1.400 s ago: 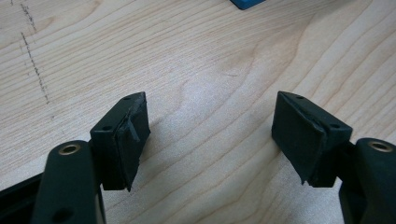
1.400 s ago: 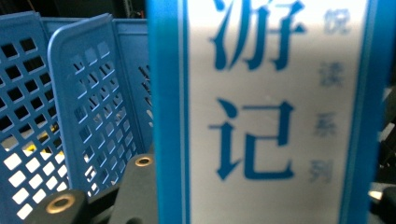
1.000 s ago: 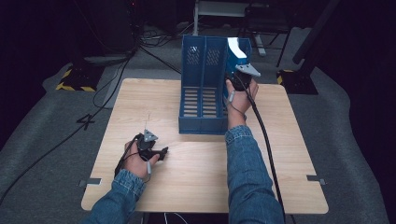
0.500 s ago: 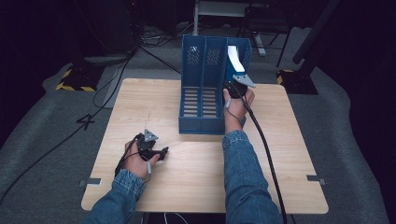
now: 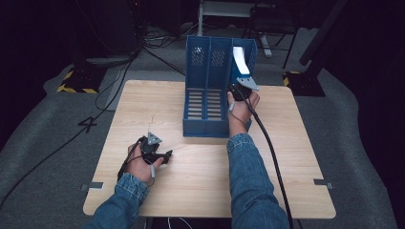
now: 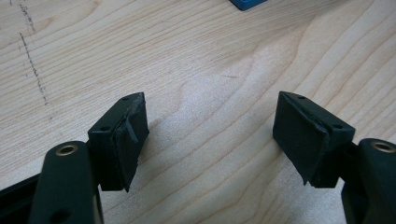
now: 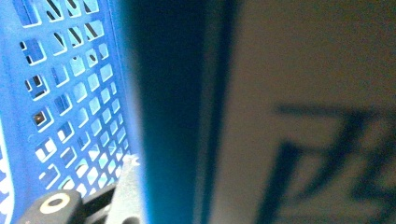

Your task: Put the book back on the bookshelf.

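On the wooden surface point(image 5: 200, 191) we note first the largest item, a blue plastic file rack point(image 5: 210, 90) with three upright compartments, slotted floors and perforated back walls, standing toward the far edge. The left and middle compartments appear empty as far as the high view shows. In the right compartment stands a white booklet point(image 5: 240, 59), upright and leaning slightly, its upper edge rising above the rack's top. In the right gripper view the same booklet point(image 7: 303, 116) sits very close to the lens, blurred, with dark printed characters on its face and the rack's blue mesh wall point(image 7: 70, 93) beside it.

The right gripper point(image 5: 237, 86) is at the mouth of that compartment, jaws pressed together on the booklet's lower part. The left gripper point(image 5: 160, 155) rests on the surface near the front left, well apart from the rack; in its own view its jaws stand spread with bare wood between the pads point(image 6: 126, 140), holding nothing.

We judge the booklet light, thin and flexible, with a smooth cover that could slip from a loose pinch and buckle if pushed from one end against the rack's floor. We judge the sound hold to be near the spine or a firm edge, low enough to steer it between the dividers.
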Action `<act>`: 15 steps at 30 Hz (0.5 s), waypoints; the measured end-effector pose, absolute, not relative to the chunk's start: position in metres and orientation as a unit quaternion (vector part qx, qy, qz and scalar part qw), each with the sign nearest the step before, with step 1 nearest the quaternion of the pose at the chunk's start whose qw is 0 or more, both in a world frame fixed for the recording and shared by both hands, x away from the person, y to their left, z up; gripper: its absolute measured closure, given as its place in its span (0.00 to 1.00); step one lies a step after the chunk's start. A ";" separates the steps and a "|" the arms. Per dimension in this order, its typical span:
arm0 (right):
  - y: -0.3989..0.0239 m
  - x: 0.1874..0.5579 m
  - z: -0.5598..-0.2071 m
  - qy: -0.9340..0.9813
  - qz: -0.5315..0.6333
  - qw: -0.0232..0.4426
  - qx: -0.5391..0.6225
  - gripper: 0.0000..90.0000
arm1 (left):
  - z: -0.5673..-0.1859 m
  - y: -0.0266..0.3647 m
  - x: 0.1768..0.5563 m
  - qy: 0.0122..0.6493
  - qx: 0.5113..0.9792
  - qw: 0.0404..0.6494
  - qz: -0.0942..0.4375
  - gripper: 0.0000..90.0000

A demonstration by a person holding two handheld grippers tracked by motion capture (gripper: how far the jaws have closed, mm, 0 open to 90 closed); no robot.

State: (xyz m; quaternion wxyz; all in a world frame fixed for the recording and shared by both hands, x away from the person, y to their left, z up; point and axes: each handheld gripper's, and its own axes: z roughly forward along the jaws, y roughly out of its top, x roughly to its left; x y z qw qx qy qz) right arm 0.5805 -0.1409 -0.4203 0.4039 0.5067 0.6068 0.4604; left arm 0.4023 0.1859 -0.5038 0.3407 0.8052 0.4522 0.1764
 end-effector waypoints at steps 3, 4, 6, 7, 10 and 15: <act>-0.143 0.577 -0.419 0.612 0.455 0.407 0.503 0.61 | -0.504 0.186 0.403 0.452 0.805 0.340 0.177 0.30; -0.145 0.576 -0.418 0.614 0.452 0.411 0.500 0.55 | -0.504 0.186 0.403 0.451 0.806 0.340 0.177 0.30; -0.147 0.574 -0.414 0.609 0.459 0.414 0.497 0.49 | -0.504 0.186 0.403 0.452 0.805 0.341 0.177 0.30; -0.148 0.571 -0.410 0.605 0.471 0.416 0.489 0.46 | -0.504 0.185 0.403 0.453 0.804 0.342 0.177 0.30; -0.150 0.566 -0.399 0.615 0.473 0.397 0.490 0.44 | -0.504 0.185 0.403 0.453 0.804 0.341 0.177 0.30; -0.155 0.550 -0.383 0.621 0.477 0.395 0.481 0.41 | -0.504 0.185 0.403 0.453 0.805 0.340 0.178 0.30</act>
